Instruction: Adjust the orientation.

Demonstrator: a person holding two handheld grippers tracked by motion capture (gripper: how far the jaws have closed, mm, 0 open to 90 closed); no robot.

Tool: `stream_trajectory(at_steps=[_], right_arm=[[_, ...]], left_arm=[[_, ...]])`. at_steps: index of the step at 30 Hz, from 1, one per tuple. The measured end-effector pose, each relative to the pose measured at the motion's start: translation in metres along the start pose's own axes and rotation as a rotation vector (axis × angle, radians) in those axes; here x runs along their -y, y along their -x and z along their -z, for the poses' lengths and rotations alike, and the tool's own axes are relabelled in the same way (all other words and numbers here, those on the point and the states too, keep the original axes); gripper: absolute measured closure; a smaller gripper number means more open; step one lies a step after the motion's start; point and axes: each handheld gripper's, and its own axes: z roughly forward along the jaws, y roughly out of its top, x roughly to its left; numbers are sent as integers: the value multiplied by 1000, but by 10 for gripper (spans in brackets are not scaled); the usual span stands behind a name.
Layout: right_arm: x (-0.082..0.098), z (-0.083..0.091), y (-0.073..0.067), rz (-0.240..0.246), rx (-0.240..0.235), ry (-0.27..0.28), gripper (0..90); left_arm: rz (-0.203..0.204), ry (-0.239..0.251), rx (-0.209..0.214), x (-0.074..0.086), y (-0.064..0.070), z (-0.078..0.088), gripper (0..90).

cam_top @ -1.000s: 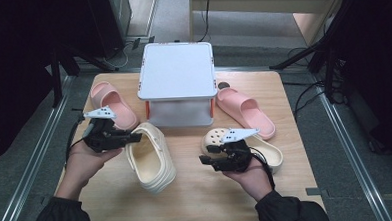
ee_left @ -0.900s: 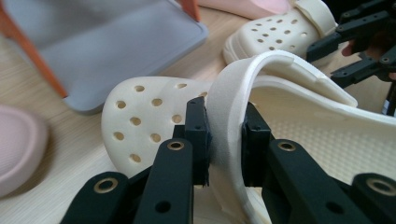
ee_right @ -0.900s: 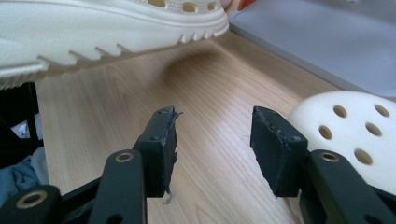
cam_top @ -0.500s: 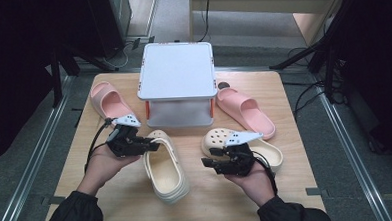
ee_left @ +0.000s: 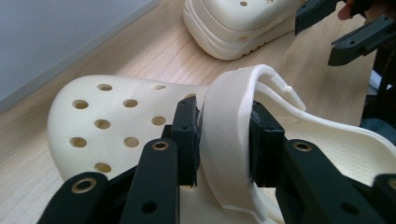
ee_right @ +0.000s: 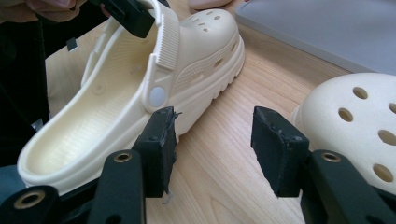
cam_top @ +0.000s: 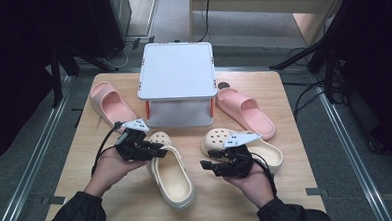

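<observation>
Cream clog [ee_left: 140, 126] strap sits clamped between the left gripper's [ee_left: 223, 135] jaws; the right gripper's [ee_right: 212, 149] jaws stand apart, over bare worktop [ee_right: 224, 186].

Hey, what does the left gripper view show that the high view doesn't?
Left gripper view alone: the left gripper's fingers clamped on the cream clog's strap.

High view alone: the two pink slides, the white box, and both of the person's hands.

Shared: both cream clogs, the wooden table, and the right gripper.
</observation>
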Motion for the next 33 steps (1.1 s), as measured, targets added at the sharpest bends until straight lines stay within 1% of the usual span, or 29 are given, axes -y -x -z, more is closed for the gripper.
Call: stream_trajectory(at_steps=[3,4,7,8,10,11,12,13,14,15,16,17,18,20,22,23,24,25,26,29,30,32,33], right_arm=[[1,0,-1,9,-16,0,512],[1,1,-2,15,-19,1,516],[1,0,-4,25,-28,2,523],[1,-1,-4,30,-32,0,524],[1,-2,-5,35,-34,0,534],[1,-2,-5,34,-35,-3,544],[1,-2,-5,34,-35,-3,544],[2,-4,-5,32,-49,-3,588],[2,-6,-6,23,-62,-8,596],[2,-7,-6,17,-73,-11,598],[2,-9,-6,11,-83,-16,614],[2,-9,-6,11,-83,-16,614],[3,-12,-9,25,-78,-21,654],[2,-15,-10,44,-73,-22,700],[2,-18,-10,54,-66,-28,760],[2,-20,-9,56,-60,-28,781],[2,-20,-9,56,-60,-28,781],[2,-23,-9,57,-65,-34,795],[1,-28,-8,63,-72,-48,795],[0,-32,-9,75,-75,-52,794],[-2,-35,-12,106,-72,-50,806],[-2,-36,-12,113,-66,-53,819],[-4,-40,-12,117,-60,-70,830]], left_arm=[[16,-5,22,0,1,-1,636],[15,-9,36,0,2,-2,606],[12,5,25,-1,5,-1,605],[12,29,16,-2,5,4,600],[18,51,1,0,2,11,604],[25,61,-1,1,0,14,633],[25,61,-1,1,0,14,694],[30,70,-1,3,-3,19,747],[54,90,-21,6,-7,24,778],[54,90,-21,6,-7,24,790],[74,117,-62,10,-12,26,798],[74,117,-62,10,-12,26,807],[86,124,-89,15,-16,26,827],[100,112,-96,20,-19,24,847],[112,98,-107,26,-19,21,864],[115,82,-108,29,-19,19,870],[115,82,-108,29,-19,19,872],[111,70,-118,32,-19,18,872],[114,59,-118,35,-19,17,873],[122,64,-122,39,-20,16,872],[132,62,-125,43,-20,15,873],[138,52,-132,46,-20,13,875],[138,45,-144,50,-20,11,877]])
